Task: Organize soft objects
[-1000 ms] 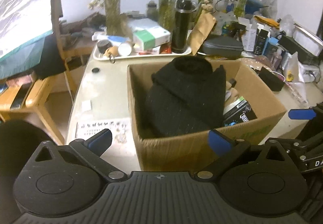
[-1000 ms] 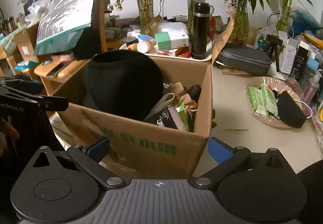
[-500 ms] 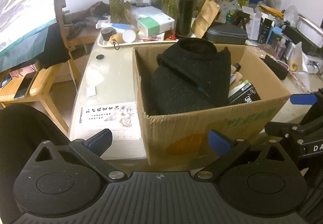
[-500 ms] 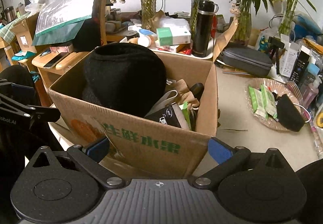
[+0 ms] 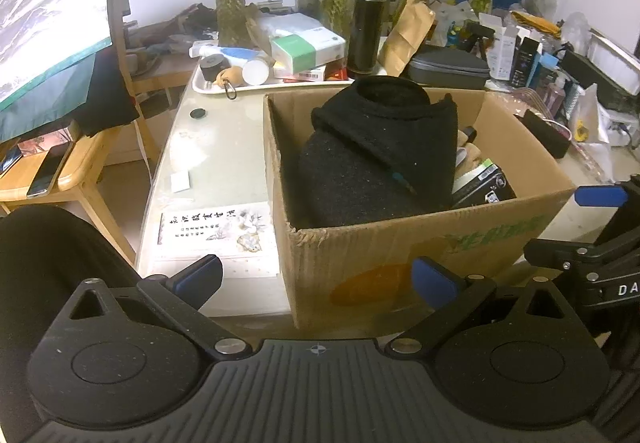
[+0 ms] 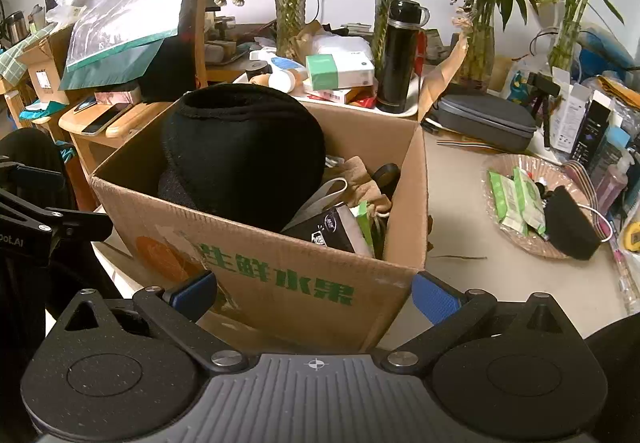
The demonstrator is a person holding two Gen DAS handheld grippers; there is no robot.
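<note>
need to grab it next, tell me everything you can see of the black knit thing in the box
The black knit garment looks like thick, fuzzy wool, folded into a rounded bundle with a rolled opening at its top. One folded edge runs diagonally across it. It stands in the left half of the open cardboard box, rising above the rim, pressed against the near and left walls. To its right it leans on a black printed carton and beige cloth. Neither claw touches it.

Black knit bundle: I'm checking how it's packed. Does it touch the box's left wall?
Touching. In the left wrist view the black knit bundle presses against the cardboard box along its left wall, with no gap showing.
</note>
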